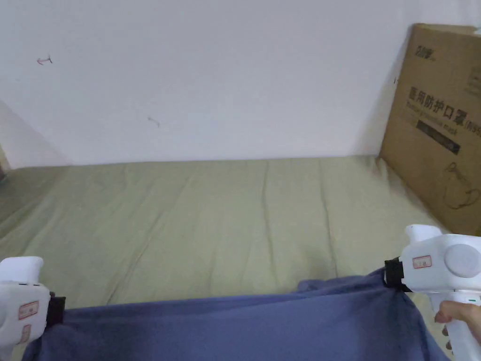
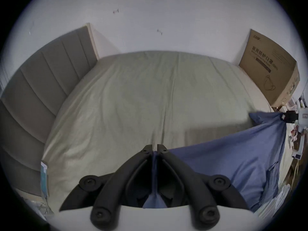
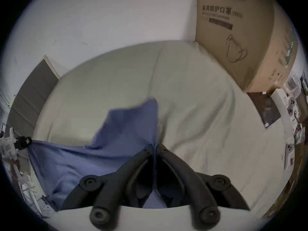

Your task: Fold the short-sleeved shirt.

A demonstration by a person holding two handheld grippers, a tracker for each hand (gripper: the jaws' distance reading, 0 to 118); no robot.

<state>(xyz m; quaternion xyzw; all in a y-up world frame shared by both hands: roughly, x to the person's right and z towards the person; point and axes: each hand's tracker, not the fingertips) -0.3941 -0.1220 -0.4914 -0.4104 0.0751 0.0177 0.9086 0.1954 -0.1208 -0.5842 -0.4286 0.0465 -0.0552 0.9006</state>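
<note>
A blue short-sleeved shirt [image 1: 244, 324] hangs stretched between my two grippers at the near edge of the bed. My left gripper [image 1: 55, 310] is shut on its left end at the lower left of the head view; in the left gripper view blue cloth [image 2: 225, 164] runs between the closed jaws of the left gripper [image 2: 154, 148]. My right gripper [image 1: 393, 275] is shut on the right end, a little higher. In the right gripper view the shirt [image 3: 103, 153] is pinched in the right gripper [image 3: 155, 148], with a flap standing up past the jaws.
A pale green sheet [image 1: 225, 221] covers the bed up to a white wall. A large cardboard box [image 1: 441, 122] leans at the bed's right side. A grey padded headboard [image 2: 38, 93] stands on the left. Small items and a dark flat object [image 3: 266, 111] lie right of the bed.
</note>
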